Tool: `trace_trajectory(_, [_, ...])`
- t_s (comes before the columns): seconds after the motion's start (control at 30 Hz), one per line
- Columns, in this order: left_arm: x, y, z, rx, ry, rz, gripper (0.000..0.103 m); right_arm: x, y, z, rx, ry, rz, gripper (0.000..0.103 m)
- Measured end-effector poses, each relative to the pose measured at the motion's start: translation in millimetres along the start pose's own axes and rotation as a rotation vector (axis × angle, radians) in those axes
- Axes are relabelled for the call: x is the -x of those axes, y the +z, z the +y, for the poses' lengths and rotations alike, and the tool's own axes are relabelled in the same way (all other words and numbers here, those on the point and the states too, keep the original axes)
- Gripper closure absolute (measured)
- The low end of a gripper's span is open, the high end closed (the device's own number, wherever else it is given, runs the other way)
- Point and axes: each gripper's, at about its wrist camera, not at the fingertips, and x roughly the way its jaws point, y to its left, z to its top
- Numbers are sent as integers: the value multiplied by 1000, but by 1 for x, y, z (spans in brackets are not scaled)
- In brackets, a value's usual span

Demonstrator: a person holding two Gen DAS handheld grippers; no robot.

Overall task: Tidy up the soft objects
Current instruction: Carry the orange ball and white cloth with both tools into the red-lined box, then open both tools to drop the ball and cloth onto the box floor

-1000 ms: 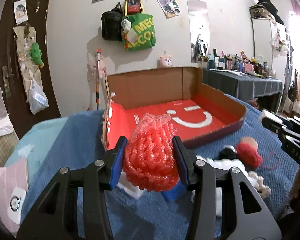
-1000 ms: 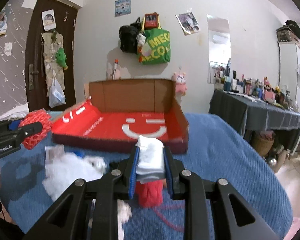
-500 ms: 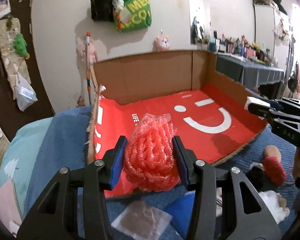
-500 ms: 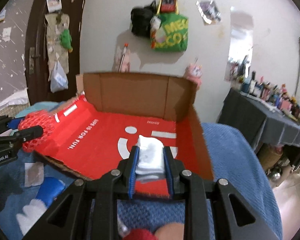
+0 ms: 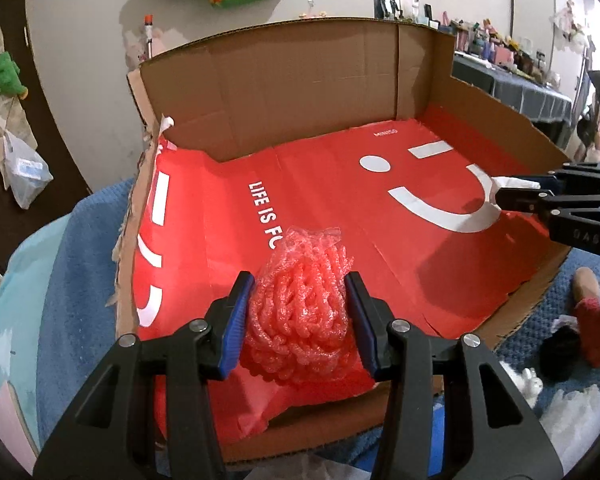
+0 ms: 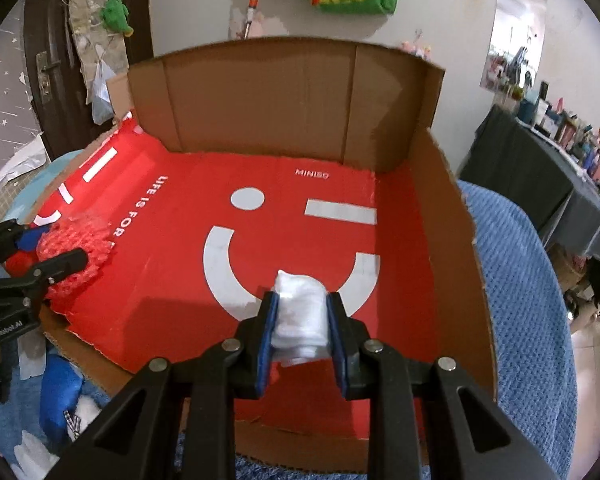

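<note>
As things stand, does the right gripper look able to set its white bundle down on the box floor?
Probably yes. The right gripper holds the white bundle over the red floor of the cardboard box, bare beneath it. The left gripper, with the red mesh bundle, sits on the other side.

Even, fairly bright indoor light. Soft shadows fall on the red box (image 5: pixel 320 200) floor. Pink-white glare burns the left view's upper right corner. Fisheye bending and dark vignette at edges; distant clutter is soft.
</note>
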Motion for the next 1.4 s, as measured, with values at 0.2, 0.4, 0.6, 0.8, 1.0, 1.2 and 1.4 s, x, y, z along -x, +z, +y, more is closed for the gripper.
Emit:
trace_trajectory(0.2, [-3, 3, -4, -35, 17, 7, 56, -11, 3, 1, 22, 8, 65, 77])
trace_trajectory(0.4, [-5, 2, -4, -51, 26, 6, 55, -17, 4, -2, 23, 10, 97, 77])
trace_trajectory(0.6, [-8, 0, -5, -62, 17, 16, 53, -21, 3, -2, 24, 14, 103, 76])
trace_trajectory(0.8, [-9, -1, -3, -49, -3, 19, 50, -22, 2, -2, 30, 19, 102, 69])
trace_trajectory(1.0, [-7, -1, -2, -34, -15, 5, 40, -23, 1, 0, 35, 31, 104, 60])
trace_trajectory(1.2, [2, 1, -5, -44, -11, -29, 33, -22, 0, -1, 34, 43, 100, 53])
trace_trajectory(1.4, [17, 5, -5, -30, -13, -67, 32, -12, 1, -1, 24, 54, 78, 46])
